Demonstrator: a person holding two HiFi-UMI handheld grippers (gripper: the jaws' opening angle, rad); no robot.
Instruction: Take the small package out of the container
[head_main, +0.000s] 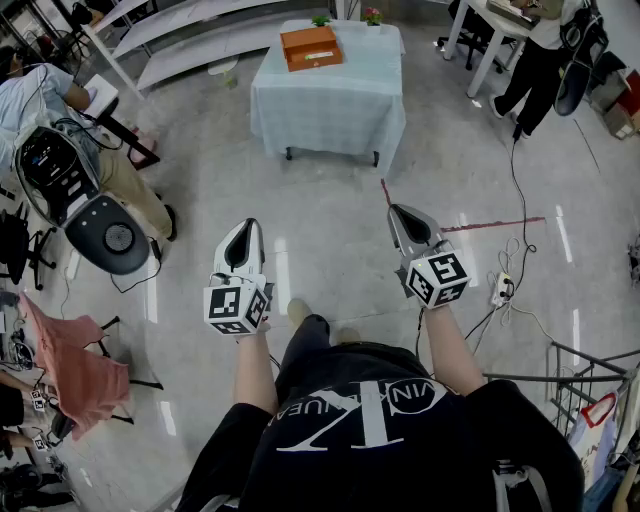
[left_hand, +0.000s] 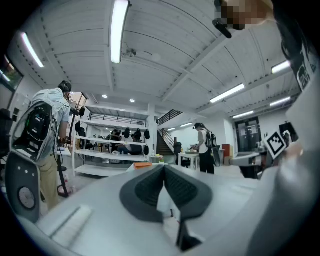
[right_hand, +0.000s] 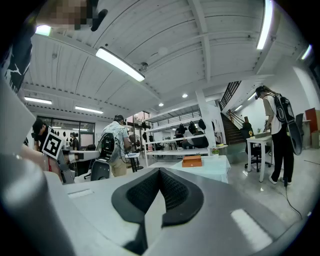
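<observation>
**Head view:** The left gripper (head_main: 246, 232) and the right gripper (head_main: 404, 218) are held out side by side over the grey floor (head_main: 330, 230). Each is seen with its jaws pressed together on nothing. A cloth-covered table (head_main: 330, 110) is seen well ahead of both. An orange box (head_main: 311, 47) is set on the far part of the table top, apparently closed. The package is not visible.

**Left gripper view:** The pads of the left gripper (left_hand: 164, 169) are seen meeting at the tips, with nothing gripped between them. The box (left_hand: 142, 165) is glimpsed far off, just over the left jaw.

**Right gripper view:** The jaws of the right gripper (right_hand: 160, 172) are likewise seen fully closed and empty. The box (right_hand: 192, 161) is seen on the table (right_hand: 212, 170), far beyond the tips and slightly to their right.
</observation>
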